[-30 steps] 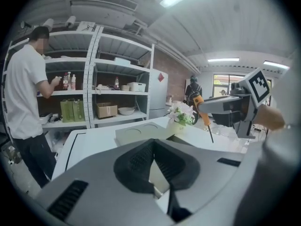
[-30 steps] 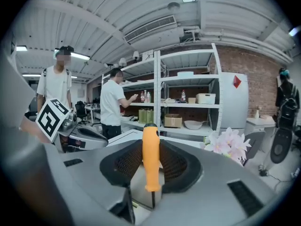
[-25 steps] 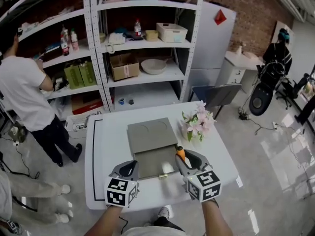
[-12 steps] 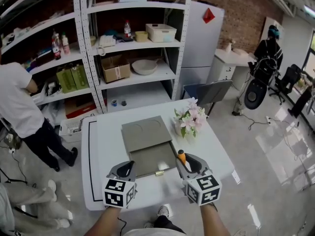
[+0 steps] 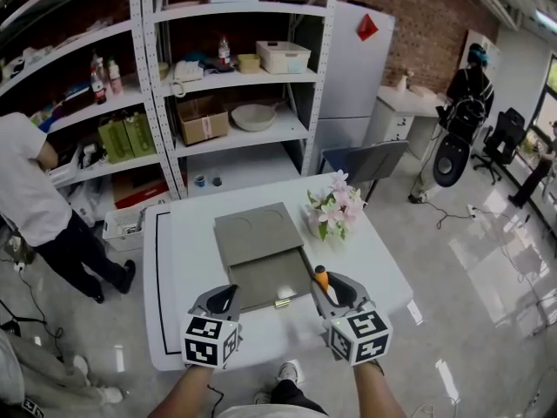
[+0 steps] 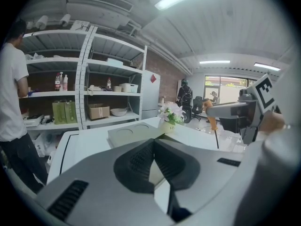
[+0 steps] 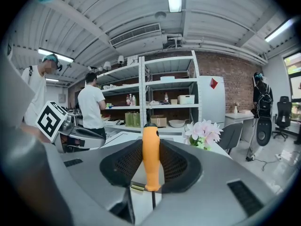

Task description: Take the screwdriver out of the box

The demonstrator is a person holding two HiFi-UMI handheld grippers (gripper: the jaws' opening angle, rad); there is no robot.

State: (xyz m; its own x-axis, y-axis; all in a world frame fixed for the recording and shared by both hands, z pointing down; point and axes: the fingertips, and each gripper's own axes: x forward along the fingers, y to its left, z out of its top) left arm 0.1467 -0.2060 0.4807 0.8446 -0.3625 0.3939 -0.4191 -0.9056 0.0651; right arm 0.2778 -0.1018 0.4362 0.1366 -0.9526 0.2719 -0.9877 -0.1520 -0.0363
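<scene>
Holding the screwdriver (image 7: 151, 157) in the right gripper (image 7: 151, 166), jaws clamped on the orange handle from both sides. Standing near upright in that grip, handle on top and thin shaft hanging below the pads, long axis crossing the line of the jaws. Seemingly clear of the open box (image 5: 277, 284) by now, just off its right edge above the counter (image 5: 183, 268), with the lid (image 5: 257, 232) laid back flat on the far side and the flowers (image 5: 335, 209) just beside it. Nothing in the left gripper (image 5: 222, 301), jaws together, hovering by the box's near left corner. Judging from this, no further reach into the box needed. Probably only a carry to bare counter on the right or near side and a laying down, minding the dangling tip beside the box rim. Nearer hand by far: the right, with the grip already made.
</scene>
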